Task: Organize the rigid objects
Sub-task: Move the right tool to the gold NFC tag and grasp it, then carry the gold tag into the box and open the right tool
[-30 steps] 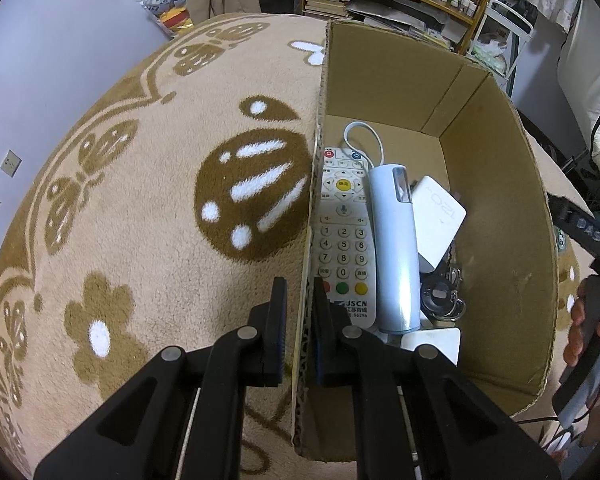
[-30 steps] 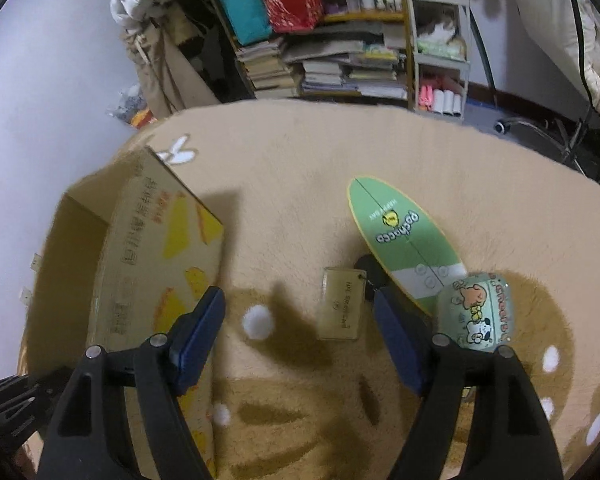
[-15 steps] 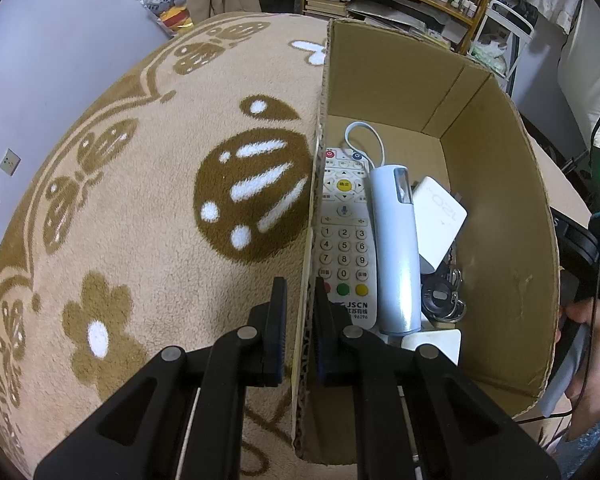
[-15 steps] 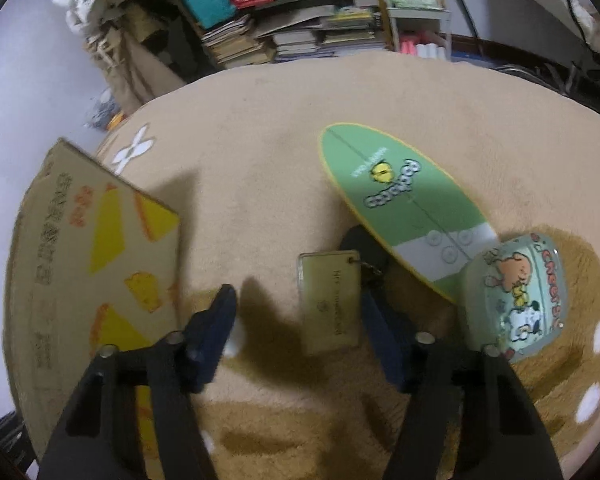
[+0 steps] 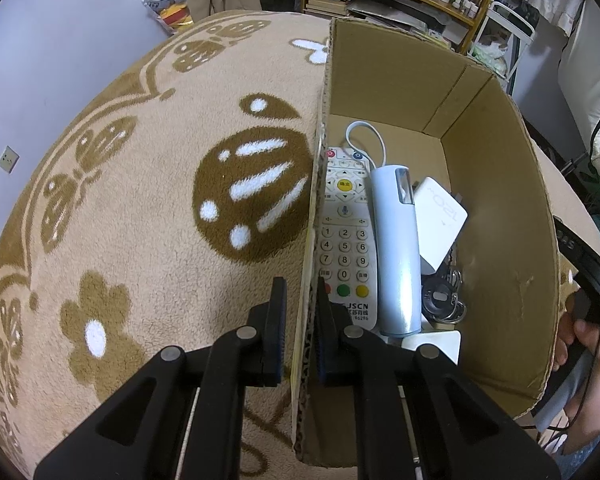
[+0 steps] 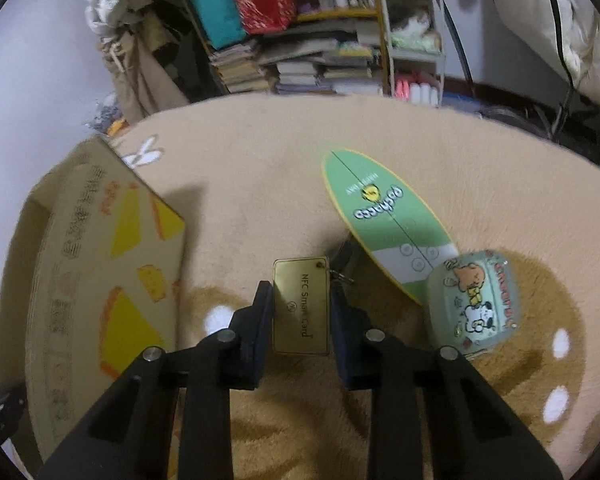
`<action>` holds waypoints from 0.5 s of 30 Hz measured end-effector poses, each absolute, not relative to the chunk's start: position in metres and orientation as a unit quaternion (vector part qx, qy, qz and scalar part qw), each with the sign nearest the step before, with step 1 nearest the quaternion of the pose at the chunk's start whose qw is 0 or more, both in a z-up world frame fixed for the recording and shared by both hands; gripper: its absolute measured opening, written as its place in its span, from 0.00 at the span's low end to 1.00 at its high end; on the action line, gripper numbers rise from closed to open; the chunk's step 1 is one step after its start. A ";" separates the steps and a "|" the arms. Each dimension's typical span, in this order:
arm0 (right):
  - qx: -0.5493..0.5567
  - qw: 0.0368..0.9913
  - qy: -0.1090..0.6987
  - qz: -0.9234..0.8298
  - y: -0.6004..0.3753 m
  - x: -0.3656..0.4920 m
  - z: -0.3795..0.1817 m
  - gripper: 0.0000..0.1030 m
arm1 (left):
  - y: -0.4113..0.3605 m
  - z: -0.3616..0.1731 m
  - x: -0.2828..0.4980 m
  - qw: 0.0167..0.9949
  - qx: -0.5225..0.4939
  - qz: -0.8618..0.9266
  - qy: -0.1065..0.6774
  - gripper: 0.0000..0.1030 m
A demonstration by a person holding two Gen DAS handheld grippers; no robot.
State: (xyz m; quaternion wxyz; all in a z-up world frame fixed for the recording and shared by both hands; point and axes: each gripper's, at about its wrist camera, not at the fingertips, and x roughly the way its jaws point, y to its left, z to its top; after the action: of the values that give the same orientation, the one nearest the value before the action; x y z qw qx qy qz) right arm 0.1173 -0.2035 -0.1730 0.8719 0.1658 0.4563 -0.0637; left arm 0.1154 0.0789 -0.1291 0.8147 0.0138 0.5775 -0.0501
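My left gripper (image 5: 300, 284) is shut on the near left wall of an open cardboard box (image 5: 500, 200), one finger on each side of the wall. In the box lie a white remote (image 5: 346, 240), a pale blue stick-shaped device (image 5: 396, 248), a white charger (image 5: 440, 216) and a key ring (image 5: 444, 300). On the rug, my right gripper (image 6: 300, 292) is closing on a gold NFC card (image 6: 302, 304) with a ring. The card sits between the jaws and both pads meet its long edges.
A green surfboard-shaped board (image 6: 384, 216) and a round cartoon tin (image 6: 476, 300) lie on the rug right of the card. The box (image 6: 100, 260) stands to the left. Crowded shelves (image 6: 300, 40) line the back. A person's hand (image 5: 588, 340) shows past the box's right wall.
The right gripper's jaws have narrowed from wide open to the card's edges, and the gripper has come down over the card. The left gripper has kept its hold on the box wall.
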 end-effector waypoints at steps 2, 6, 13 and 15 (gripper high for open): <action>0.171 0.877 0.446 -0.052 -0.200 0.114 -0.165 0.29 | 0.079 -0.129 0.115 0.815 0.015 -0.050 0.577 0.12; 0.172 0.890 0.421 -0.028 -0.192 0.106 -0.143 0.29 | 0.079 -0.129 0.116 0.815 0.013 -0.051 0.578 0.12; 0.179 0.910 0.374 -0.005 -0.178 0.096 -0.097 0.29 | 0.079 -0.129 0.116 0.814 0.013 -0.051 0.578 0.12; 0.172 0.918 0.357 0.008 -0.171 0.094 -0.081 0.29 | 0.079 -0.129 0.116 0.814 0.013 -0.050 0.578 0.12</action>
State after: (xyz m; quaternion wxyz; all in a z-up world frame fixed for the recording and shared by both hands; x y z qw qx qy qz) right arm 0.0935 -0.1709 -0.0813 0.9180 0.1721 0.3573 0.0081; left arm 0.1156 0.0791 -0.1289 0.8144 0.0127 0.5780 -0.0504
